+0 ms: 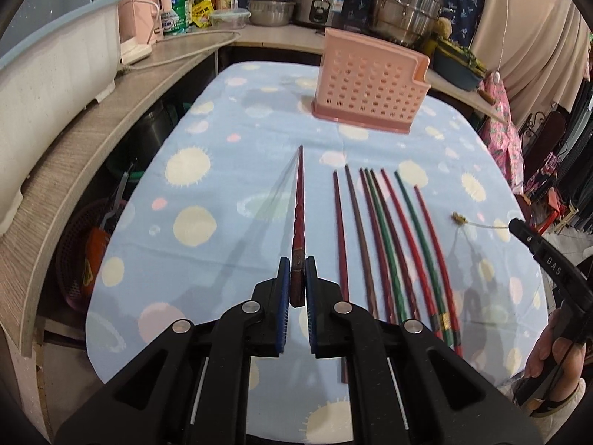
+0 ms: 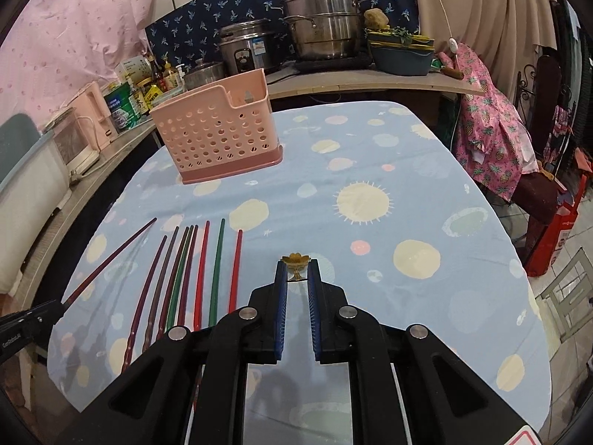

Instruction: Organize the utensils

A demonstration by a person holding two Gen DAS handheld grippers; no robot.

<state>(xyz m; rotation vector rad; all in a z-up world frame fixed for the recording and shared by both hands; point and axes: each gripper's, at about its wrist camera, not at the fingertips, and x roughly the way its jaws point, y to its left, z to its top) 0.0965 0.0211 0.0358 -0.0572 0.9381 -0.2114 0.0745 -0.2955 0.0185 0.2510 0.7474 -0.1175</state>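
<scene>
My left gripper (image 1: pixel 297 264) is shut on a dark red chopstick (image 1: pixel 298 207) and holds it above the table, tip pointing toward the pink perforated utensil holder (image 1: pixel 370 83). Several red, green and brown chopsticks (image 1: pixel 385 237) lie side by side on the blue spotted tablecloth to its right. In the right wrist view my right gripper (image 2: pixel 297 271) stands narrowly open around a small gold utensil with a flower-shaped end (image 2: pixel 295 261). The row of chopsticks (image 2: pixel 192 270) lies to its left, the holder (image 2: pixel 218 129) far left, and the held chopstick (image 2: pixel 111 259) slants at the left edge.
A counter (image 1: pixel 92 118) with a dish tub, bottles, a rice cooker (image 1: pixel 320 0) and steel pots (image 1: pixel 407 3) runs along the left and back. Pink patterned cloth (image 2: pixel 493 141) hangs by the right table edge. The right gripper's handle (image 1: pixel 556 270) shows at the right.
</scene>
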